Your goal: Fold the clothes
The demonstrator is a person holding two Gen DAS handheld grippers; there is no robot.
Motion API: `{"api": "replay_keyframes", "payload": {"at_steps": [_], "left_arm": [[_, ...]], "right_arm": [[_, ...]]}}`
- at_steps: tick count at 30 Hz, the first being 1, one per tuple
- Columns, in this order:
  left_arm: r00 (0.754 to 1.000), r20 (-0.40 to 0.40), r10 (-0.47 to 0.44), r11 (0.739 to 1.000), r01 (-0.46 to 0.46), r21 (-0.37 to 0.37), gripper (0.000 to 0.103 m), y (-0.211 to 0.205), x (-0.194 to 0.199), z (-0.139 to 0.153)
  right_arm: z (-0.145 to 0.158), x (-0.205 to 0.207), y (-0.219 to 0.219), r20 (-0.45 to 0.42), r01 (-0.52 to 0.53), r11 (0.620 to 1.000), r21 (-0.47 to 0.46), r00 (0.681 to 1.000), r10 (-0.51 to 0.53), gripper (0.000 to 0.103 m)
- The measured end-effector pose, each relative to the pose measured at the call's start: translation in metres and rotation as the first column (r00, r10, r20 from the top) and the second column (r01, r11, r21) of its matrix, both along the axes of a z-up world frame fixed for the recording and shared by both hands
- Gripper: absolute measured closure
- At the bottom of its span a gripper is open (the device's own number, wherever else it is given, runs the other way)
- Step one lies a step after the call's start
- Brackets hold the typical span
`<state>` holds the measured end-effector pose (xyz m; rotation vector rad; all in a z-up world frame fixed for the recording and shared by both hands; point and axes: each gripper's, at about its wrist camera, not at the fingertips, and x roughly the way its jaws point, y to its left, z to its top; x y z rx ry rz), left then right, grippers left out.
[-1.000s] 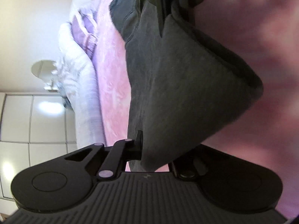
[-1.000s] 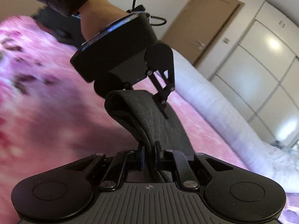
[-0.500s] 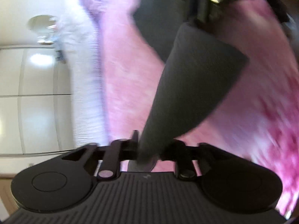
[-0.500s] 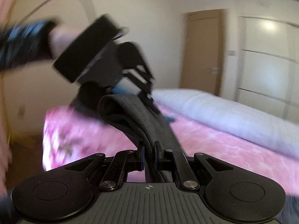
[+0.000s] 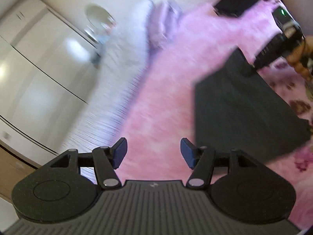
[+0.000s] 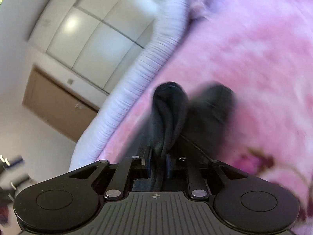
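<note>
Having just been opened, the left gripper (image 5: 153, 152) is seen spread and empty above the bed (image 5: 166, 90); the garment (image 6: 168, 117) is loosely pinched by the right gripper (image 6: 158, 165), whose jaws have been easing apart.

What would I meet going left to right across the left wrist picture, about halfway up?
White wardrobe → white quilt → pink bedspread → dark folded garment → flowered patch of the bedspread.
</note>
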<state>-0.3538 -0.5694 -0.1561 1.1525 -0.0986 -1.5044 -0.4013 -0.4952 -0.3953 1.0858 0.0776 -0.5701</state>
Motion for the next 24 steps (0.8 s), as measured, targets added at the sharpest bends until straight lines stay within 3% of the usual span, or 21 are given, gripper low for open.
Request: {"api": "replay_keyframes", "payload": {"at_steps": [2,7,10,11,13,18,21,24], "left_arm": [[0.999,-0.04,0.009,0.998,-0.007,0.056,0.046,-0.008,-0.007,-0.027],[0.99,-0.142,0.017,0.99,0.003,0.141,0.047,-0.031,-0.022,-0.078],[0.98,-0.199,0.03,0.987,0.003,0.162,0.047,-0.043,-0.023,-0.097],[0.979,-0.202,0.037,0.985,-0.002,0.17,0.047,-0.045,-0.024,-0.105],[0.98,-0.194,0.043,0.982,-0.005,0.191,0.048,-0.049,-0.027,-0.115],[0.964,-0.255,0.08,0.985,-0.036,0.17,0.05,-0.05,-0.023,-0.116],[0.959,-0.269,0.093,0.981,-0.041,0.192,0.05,-0.057,-0.022,-0.121],[0.96,-0.264,0.091,0.978,-0.037,0.204,0.05,-0.058,-0.023,-0.123]], "right_arm": [[0.001,-0.01,-0.001,0.026,0.002,1.0,-0.002,1.0,-0.002,0.076],[0.004,-0.015,-0.001,0.132,0.072,0.997,0.019,0.988,-0.074,0.04],[0.004,-0.016,-0.017,0.123,0.117,0.992,0.039,0.985,-0.121,0.038],[0.006,-0.01,-0.027,0.109,0.116,0.992,0.042,0.987,-0.12,0.038],[0.014,-0.004,-0.038,0.071,0.099,0.995,0.015,0.992,-0.1,0.089],[0.027,-0.005,-0.053,0.068,0.054,0.995,-0.084,0.997,-0.048,0.091],[0.003,-0.002,-0.074,-0.016,0.064,0.998,-0.018,0.998,-0.065,0.091],[-0.012,-0.011,-0.072,-0.014,0.077,0.997,0.005,0.997,-0.077,0.089]]}}
